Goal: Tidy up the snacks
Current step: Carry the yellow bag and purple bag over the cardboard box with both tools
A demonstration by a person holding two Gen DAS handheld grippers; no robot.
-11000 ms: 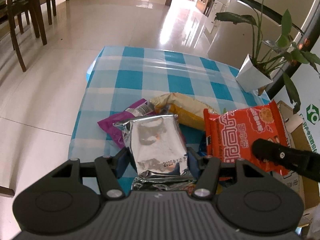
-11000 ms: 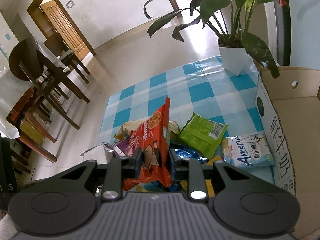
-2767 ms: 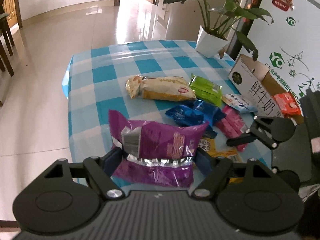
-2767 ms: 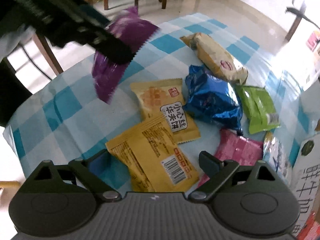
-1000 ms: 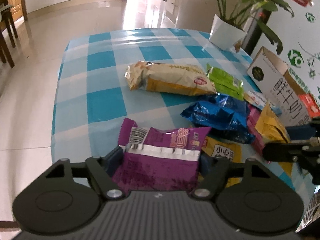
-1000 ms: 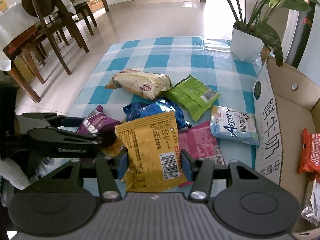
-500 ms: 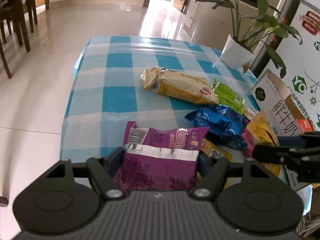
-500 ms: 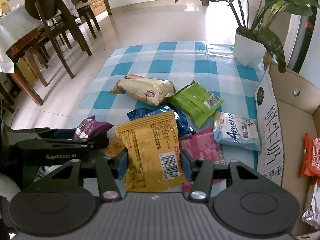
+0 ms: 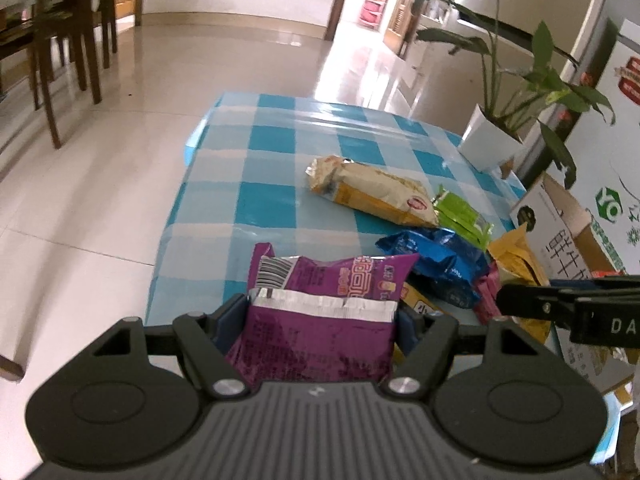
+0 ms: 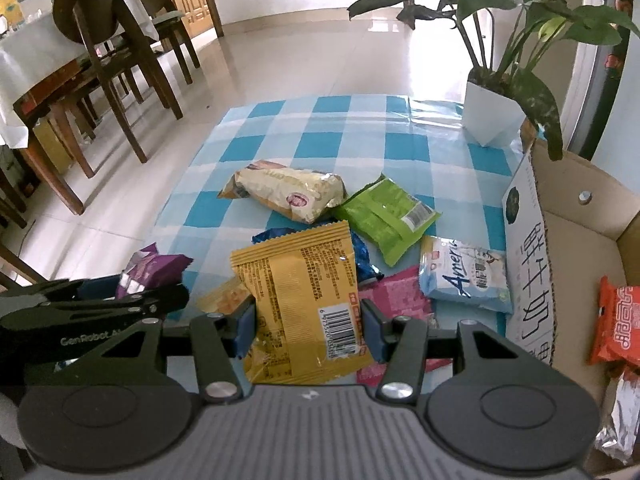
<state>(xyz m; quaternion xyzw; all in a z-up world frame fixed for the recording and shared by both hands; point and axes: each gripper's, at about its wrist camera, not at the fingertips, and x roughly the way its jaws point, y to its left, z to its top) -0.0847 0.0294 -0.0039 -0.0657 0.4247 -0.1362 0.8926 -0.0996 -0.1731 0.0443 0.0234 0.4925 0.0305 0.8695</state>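
Observation:
My left gripper [image 9: 322, 316] is shut on a purple snack packet [image 9: 320, 336], held above the near left part of the checked table [image 9: 272, 200]. In the right wrist view that same gripper [image 10: 160, 298] shows at the left with the purple packet [image 10: 154, 266] in it. My right gripper [image 10: 306, 326] is shut on a yellow snack packet [image 10: 300, 292], lifted over the pile. On the table lie a cream packet [image 10: 288, 194], a green one [image 10: 386, 216], a blue one [image 9: 436, 256], a pink one [image 10: 396, 292] and a pale blue one [image 10: 466, 276].
An open cardboard box [image 10: 576, 232] stands at the table's right edge, with an orange packet [image 10: 618, 320] and a silver one [image 10: 624, 412] inside. A potted plant in a white pot [image 10: 490, 116] sits at the far right corner. Wooden chairs [image 10: 116, 56] stand on the floor to the left.
My left gripper has risen and rolled with the purple packet, so more of the far floor shows. The right gripper has stayed almost still with the yellow packet.

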